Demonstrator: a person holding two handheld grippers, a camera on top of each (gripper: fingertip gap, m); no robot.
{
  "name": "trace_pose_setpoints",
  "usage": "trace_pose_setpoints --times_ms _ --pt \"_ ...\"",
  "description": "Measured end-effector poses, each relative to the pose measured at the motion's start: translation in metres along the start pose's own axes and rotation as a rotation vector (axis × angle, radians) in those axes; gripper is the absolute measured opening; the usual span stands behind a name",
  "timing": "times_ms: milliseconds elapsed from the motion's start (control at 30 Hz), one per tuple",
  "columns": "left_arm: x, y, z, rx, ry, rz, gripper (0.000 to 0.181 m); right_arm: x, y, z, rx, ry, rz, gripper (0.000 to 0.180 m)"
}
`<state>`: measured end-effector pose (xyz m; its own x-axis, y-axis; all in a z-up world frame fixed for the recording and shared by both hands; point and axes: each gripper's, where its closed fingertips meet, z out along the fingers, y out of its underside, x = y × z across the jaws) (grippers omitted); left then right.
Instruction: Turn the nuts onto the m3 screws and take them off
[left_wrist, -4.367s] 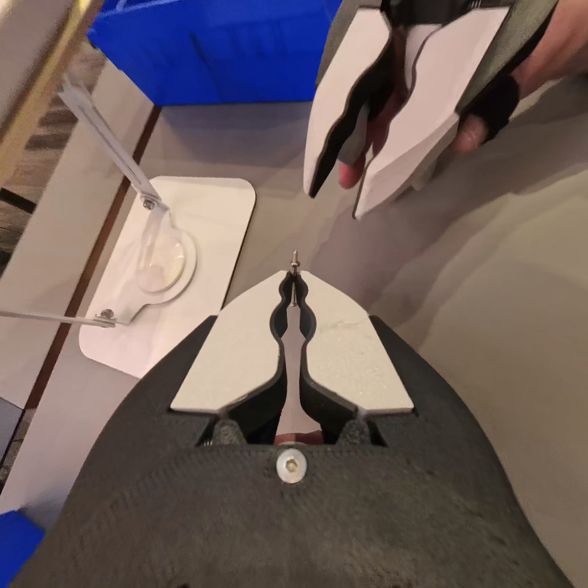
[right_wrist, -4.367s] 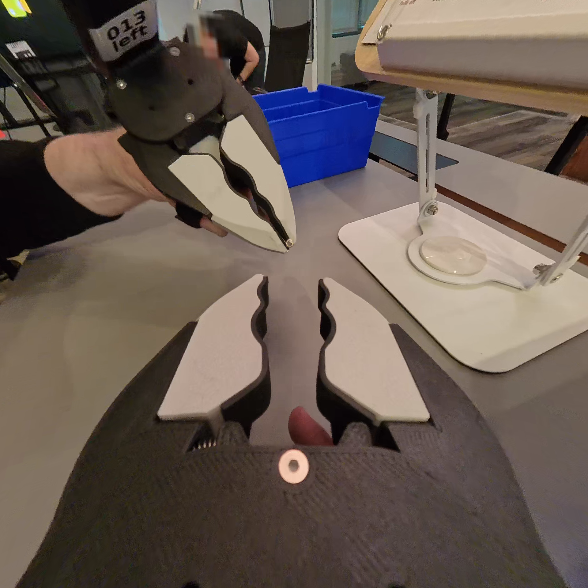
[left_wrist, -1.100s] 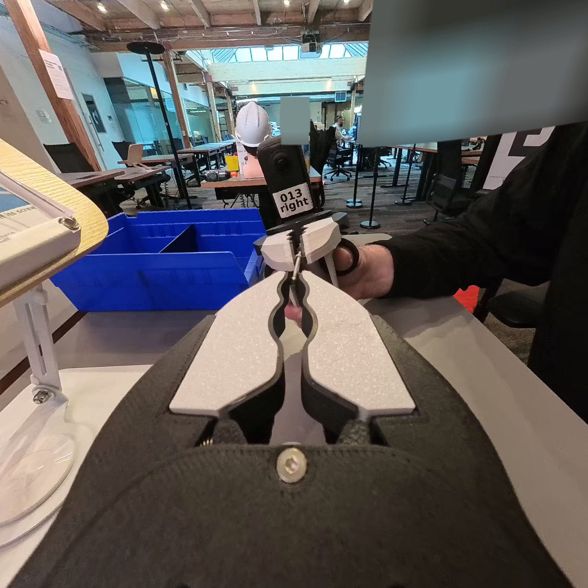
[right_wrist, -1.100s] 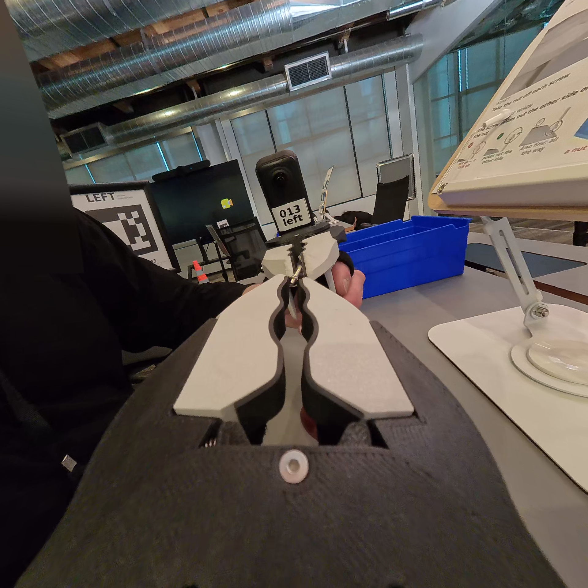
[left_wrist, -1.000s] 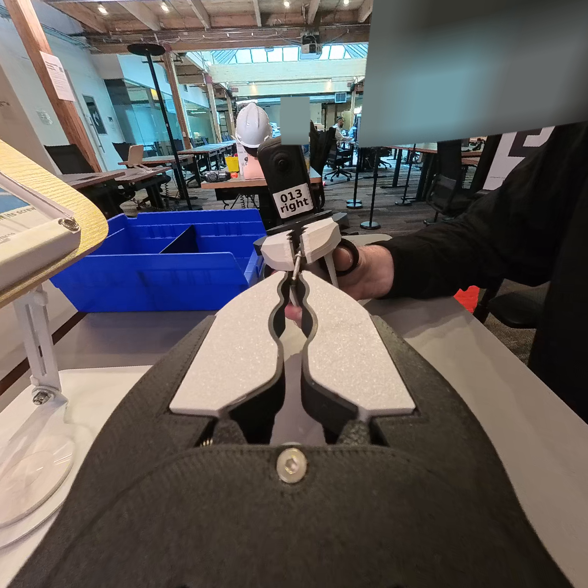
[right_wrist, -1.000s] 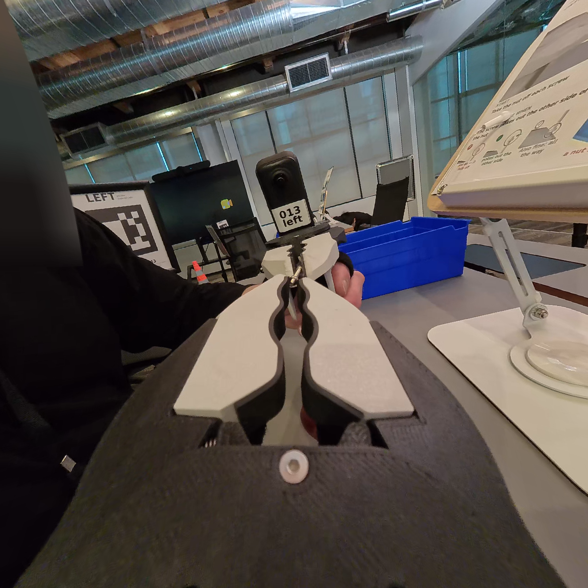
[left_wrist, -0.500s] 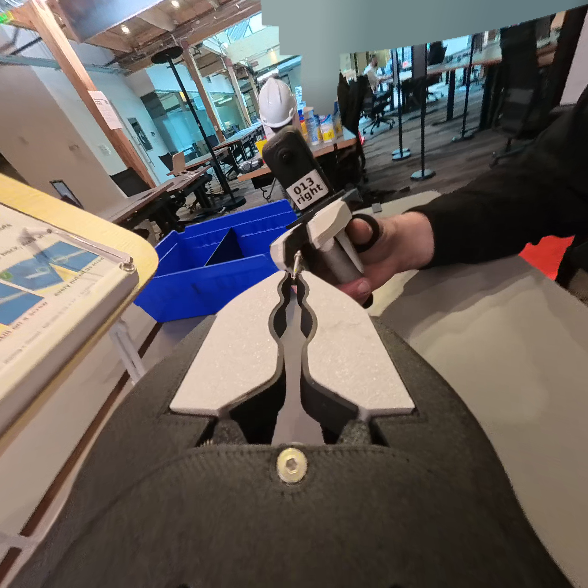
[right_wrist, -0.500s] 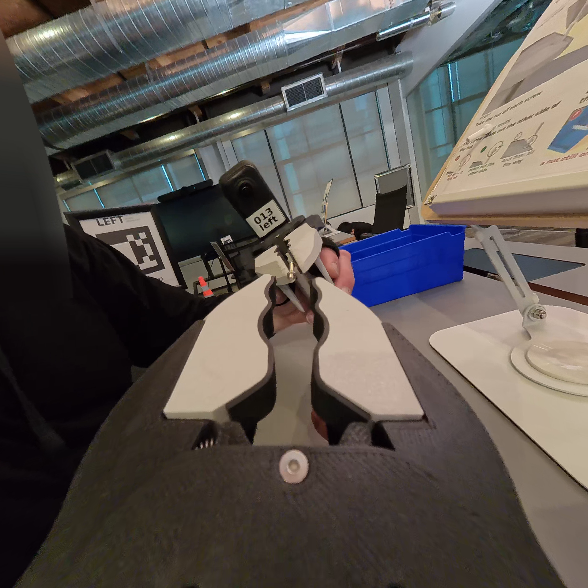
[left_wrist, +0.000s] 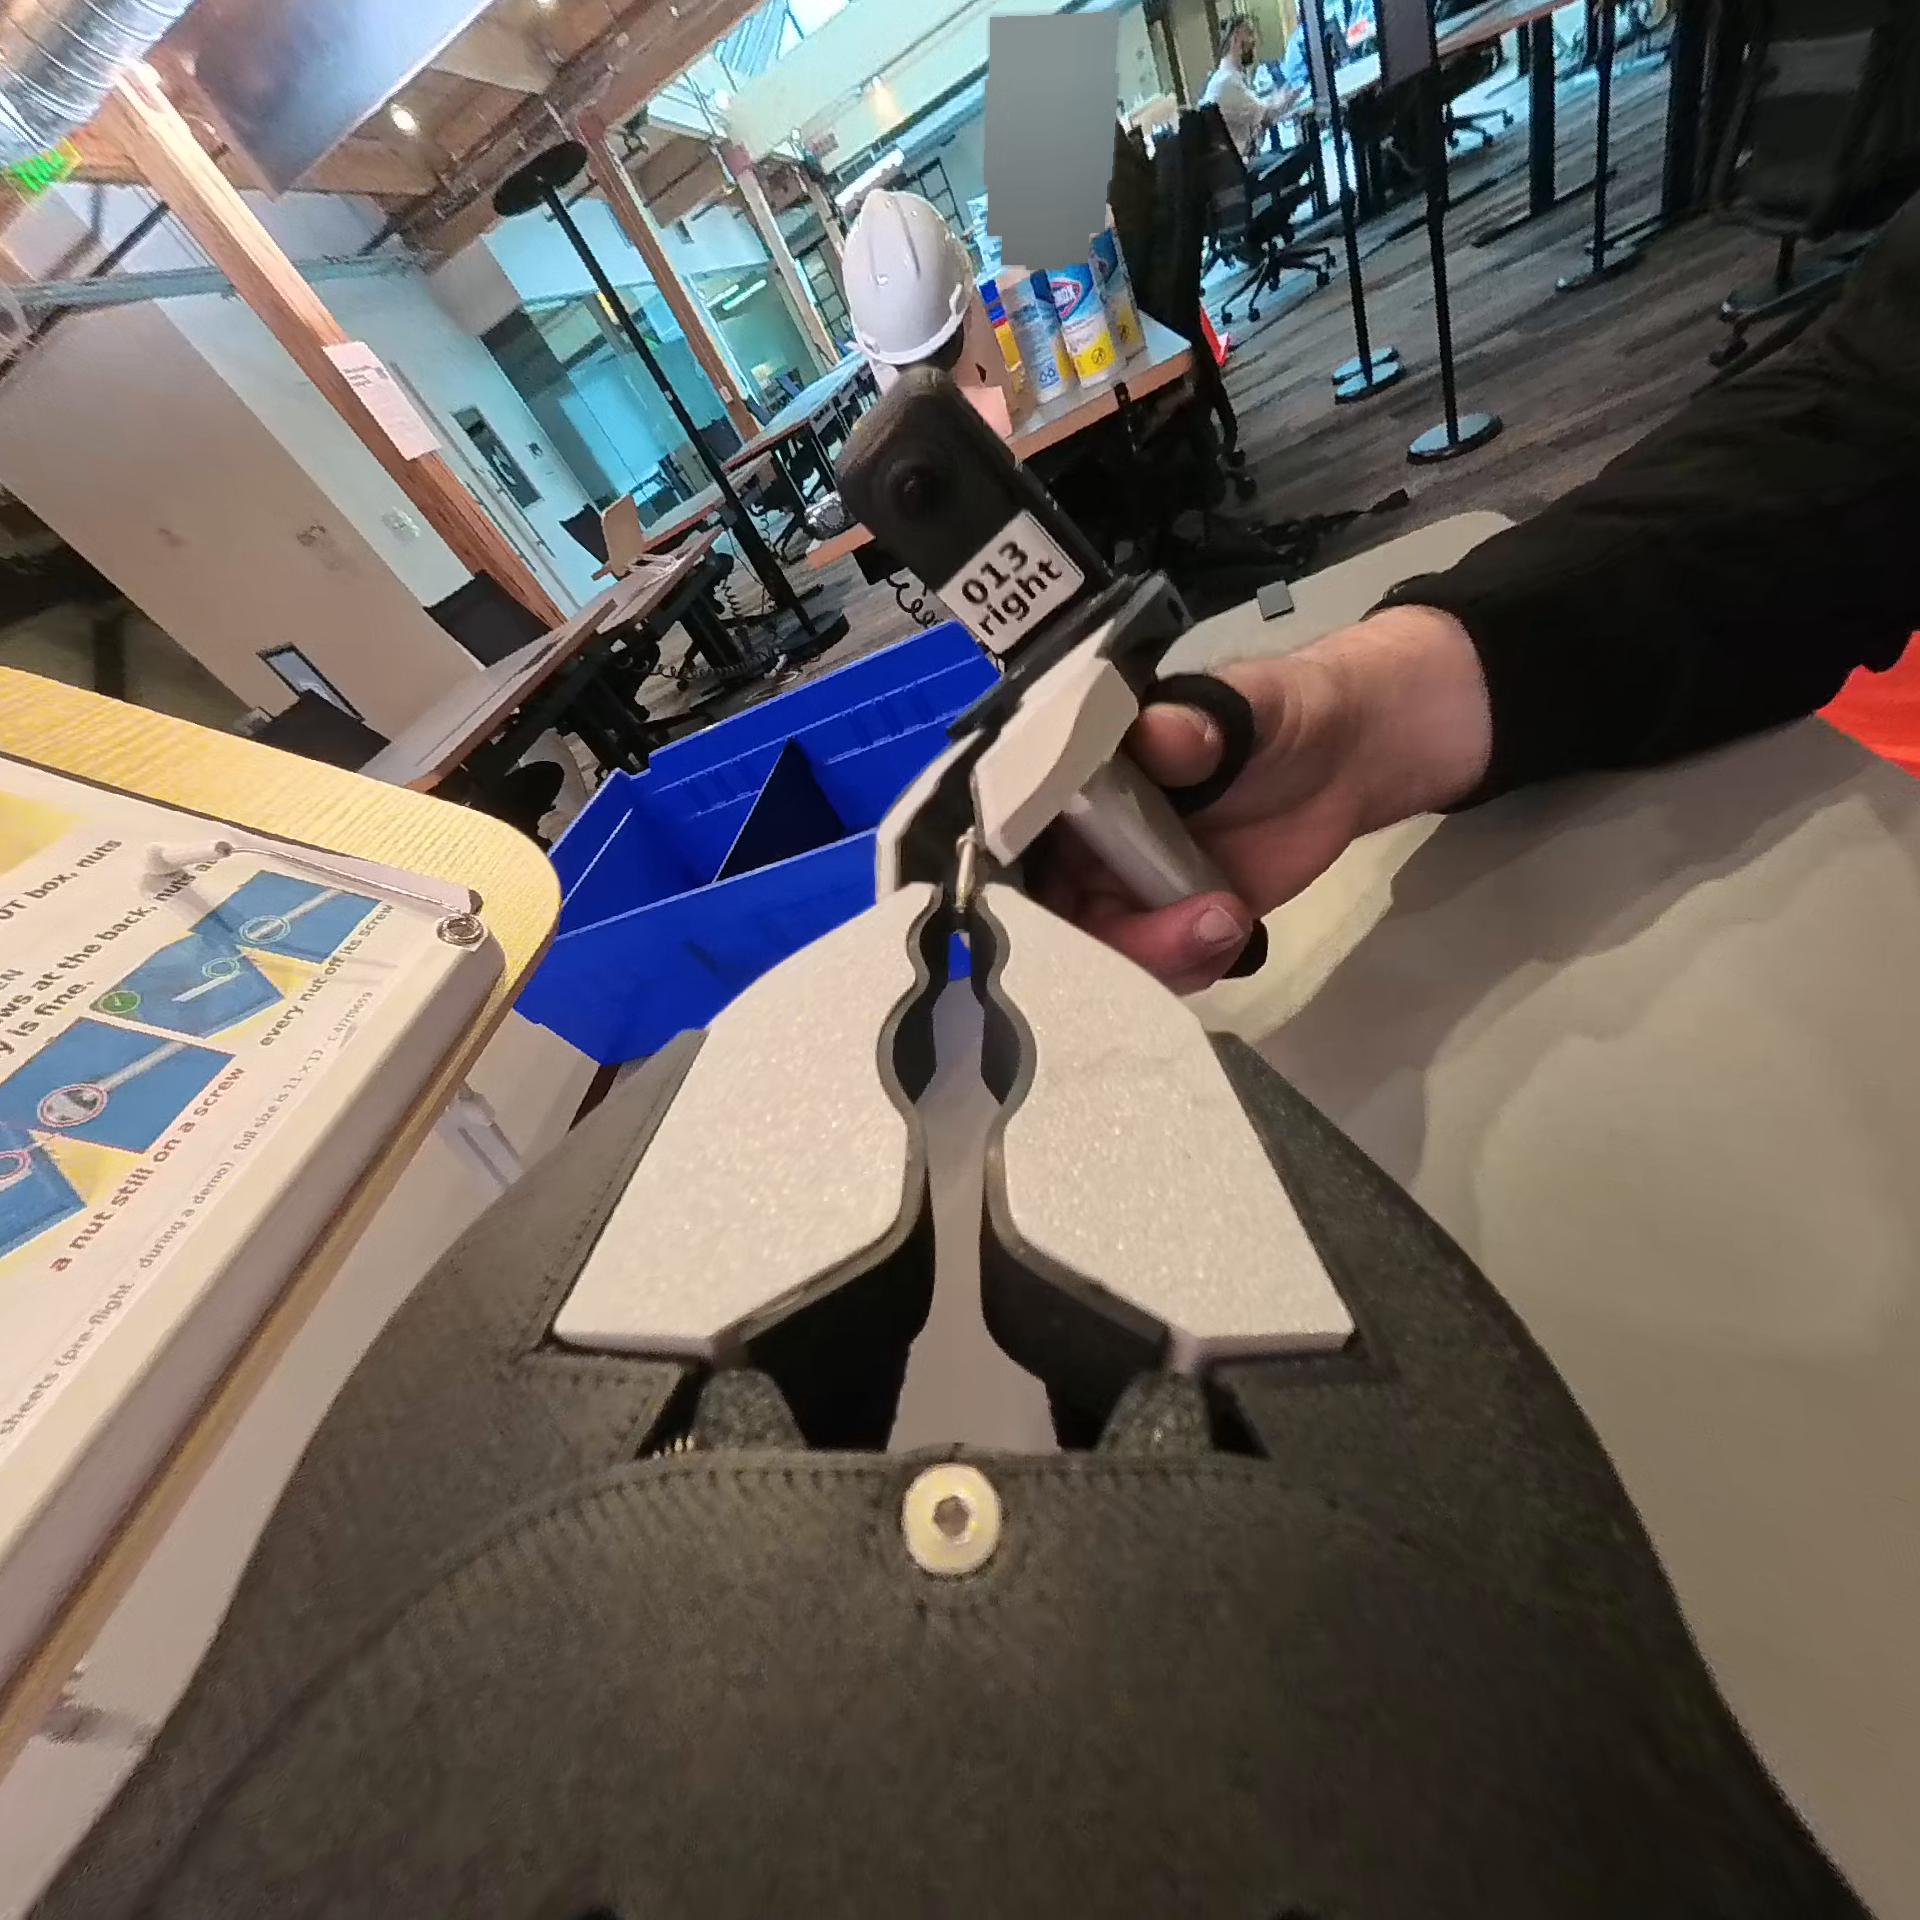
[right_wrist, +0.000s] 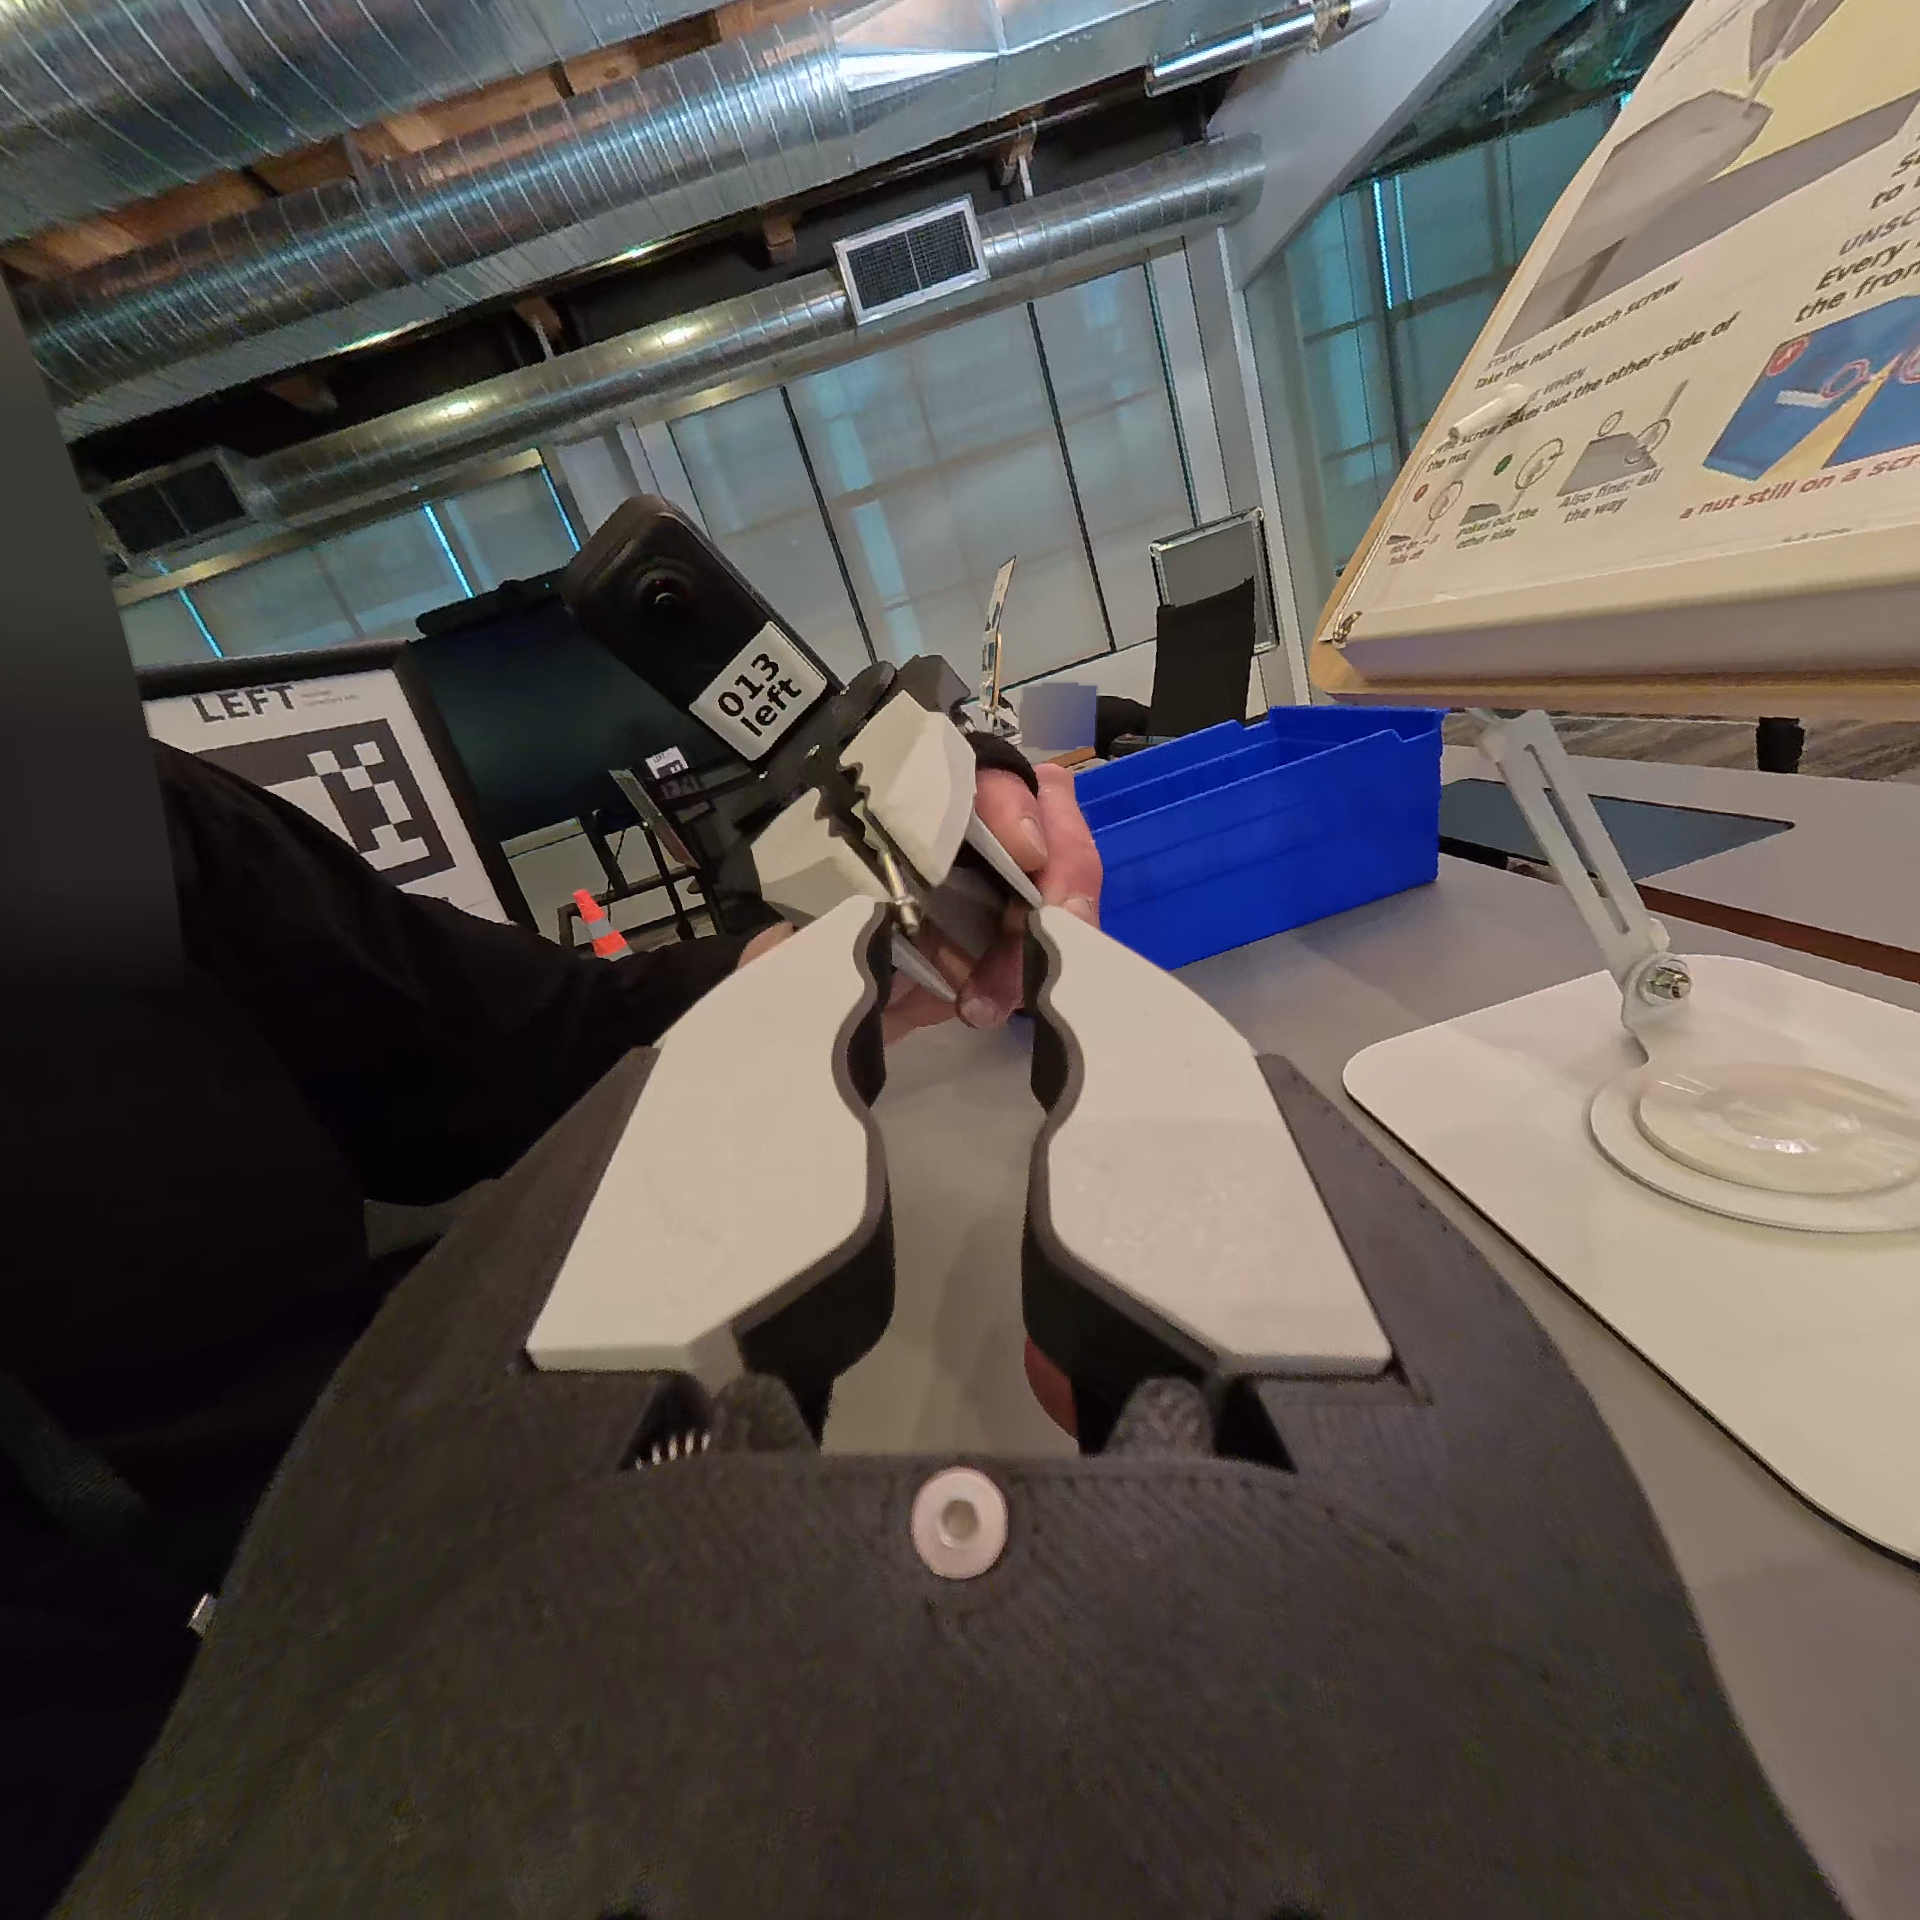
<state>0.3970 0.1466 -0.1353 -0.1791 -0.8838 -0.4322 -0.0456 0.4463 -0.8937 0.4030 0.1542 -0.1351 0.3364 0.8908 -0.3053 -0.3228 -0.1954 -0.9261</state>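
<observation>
My left gripper (left_wrist: 956, 906) is shut on a thin m3 screw (left_wrist: 964, 868), whose free end sticks out past the tips. In the right wrist view the left gripper (right_wrist: 878, 857) is tilted, and the screw (right_wrist: 896, 888) points down-right with a small nut (right_wrist: 909, 920) near its end. My right gripper (right_wrist: 954, 923) is open, and the screw's end sits just inside its left fingertip (right_wrist: 831, 940). In the left wrist view the right gripper (left_wrist: 971, 821) faces mine tip to tip, held in a hand. Both are held above the grey table.
A blue bin (left_wrist: 748, 862) stands at the back of the table (left_wrist: 1558, 1039); it also shows in the right wrist view (right_wrist: 1268, 821). An instruction board (right_wrist: 1662, 416) on a white stand with a base plate (right_wrist: 1558, 1247) is on the right, and close on the left in the left wrist view (left_wrist: 208, 987).
My right gripper, shut at the screw's end a second ago, has opened. Both grippers have rolled and tilted relative to each other. The left gripper still holds the screw.
</observation>
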Motion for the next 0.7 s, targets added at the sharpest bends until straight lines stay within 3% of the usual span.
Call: trace_pose_setpoints --times_ms 233,700 --pt "-0.003 -0.01 -0.004 0.09 0.02 -0.111 0.002 0.013 0.014 0.001 -0.083 0.082 -0.033 0.018" --pt "-0.003 -0.013 0.001 0.24 0.055 -0.312 0.002 -0.005 -0.007 0.001 0.09 -0.037 0.037 0.023"
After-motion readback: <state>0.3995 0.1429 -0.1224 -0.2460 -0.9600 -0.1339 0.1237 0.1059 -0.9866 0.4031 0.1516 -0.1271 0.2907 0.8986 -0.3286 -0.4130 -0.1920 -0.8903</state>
